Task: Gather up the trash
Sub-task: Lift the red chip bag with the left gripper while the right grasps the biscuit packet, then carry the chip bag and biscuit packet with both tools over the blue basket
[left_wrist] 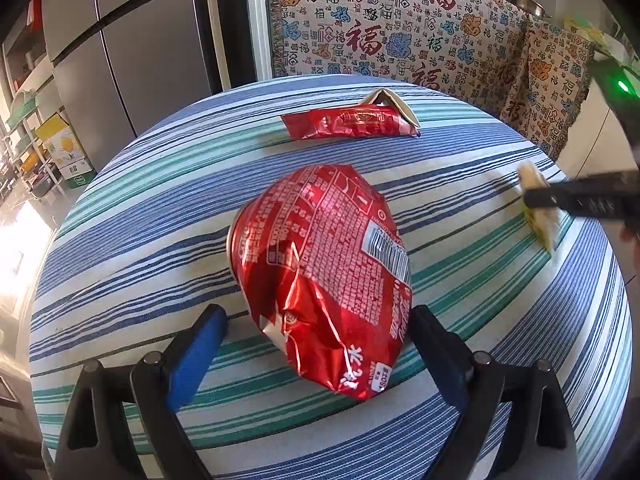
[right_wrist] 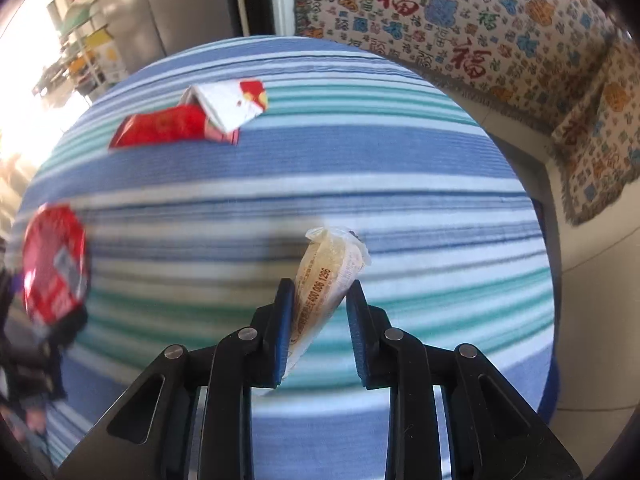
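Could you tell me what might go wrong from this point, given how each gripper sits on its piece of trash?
1. The right gripper pinches the pale sachet near its fingertips only, so it might slip out.
2. The left gripper stands open around the crumpled red bag; the shiny bag might squirm aside when the jaws close.
3. The red wrapper by the folded carton could get overlooked.

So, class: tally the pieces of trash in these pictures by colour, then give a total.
Red: 2, the crumpled red bag and the flat red wrapper
White: 1, the folded white carton
Pale yellow: 1, the sachet
Total: 4
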A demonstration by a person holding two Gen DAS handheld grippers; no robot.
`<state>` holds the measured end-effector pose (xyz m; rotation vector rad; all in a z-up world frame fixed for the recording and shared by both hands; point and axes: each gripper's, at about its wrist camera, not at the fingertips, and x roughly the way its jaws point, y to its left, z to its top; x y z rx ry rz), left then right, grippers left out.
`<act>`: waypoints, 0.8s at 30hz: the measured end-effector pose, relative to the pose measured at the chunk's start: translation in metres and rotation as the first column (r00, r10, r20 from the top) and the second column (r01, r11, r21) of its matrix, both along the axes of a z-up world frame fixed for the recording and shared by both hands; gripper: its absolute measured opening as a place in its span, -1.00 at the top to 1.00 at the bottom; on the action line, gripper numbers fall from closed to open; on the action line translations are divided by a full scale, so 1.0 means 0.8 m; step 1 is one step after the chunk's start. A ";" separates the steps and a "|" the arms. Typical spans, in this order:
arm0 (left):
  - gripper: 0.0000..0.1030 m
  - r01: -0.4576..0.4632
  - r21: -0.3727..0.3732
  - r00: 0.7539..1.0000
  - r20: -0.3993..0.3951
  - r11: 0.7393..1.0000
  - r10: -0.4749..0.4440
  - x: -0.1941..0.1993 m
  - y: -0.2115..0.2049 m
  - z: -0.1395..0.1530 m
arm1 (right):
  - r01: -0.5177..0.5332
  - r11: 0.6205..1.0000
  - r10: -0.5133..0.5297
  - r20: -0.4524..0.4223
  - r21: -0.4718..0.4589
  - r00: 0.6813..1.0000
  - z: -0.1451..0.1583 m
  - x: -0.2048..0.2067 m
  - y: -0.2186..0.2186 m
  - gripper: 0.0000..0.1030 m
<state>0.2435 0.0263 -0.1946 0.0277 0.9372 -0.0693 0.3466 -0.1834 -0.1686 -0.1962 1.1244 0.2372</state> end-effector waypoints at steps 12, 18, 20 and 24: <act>-0.84 0.041 -0.023 0.999 -0.009 0.999 -0.041 -0.007 0.008 0.003 | 0.107 0.986 -0.121 0.112 0.126 0.986 0.002 -0.098 -0.074 -0.29; -0.84 0.123 -0.129 0.992 0.000 0.984 -0.124 -0.018 0.024 0.020 | 0.132 0.968 -0.153 0.084 0.214 0.985 0.017 -0.117 -0.074 -0.48; -0.84 0.132 -0.169 0.991 0.010 0.977 -0.132 -0.014 0.027 0.023 | 0.132 0.962 -0.149 0.057 0.238 0.987 0.016 -0.113 -0.068 -0.49; -0.84 0.128 -0.218 0.991 0.001 0.967 -0.131 0.005 0.023 0.021 | 0.146 0.964 -0.157 0.034 0.221 0.987 0.005 -0.100 -0.051 -0.47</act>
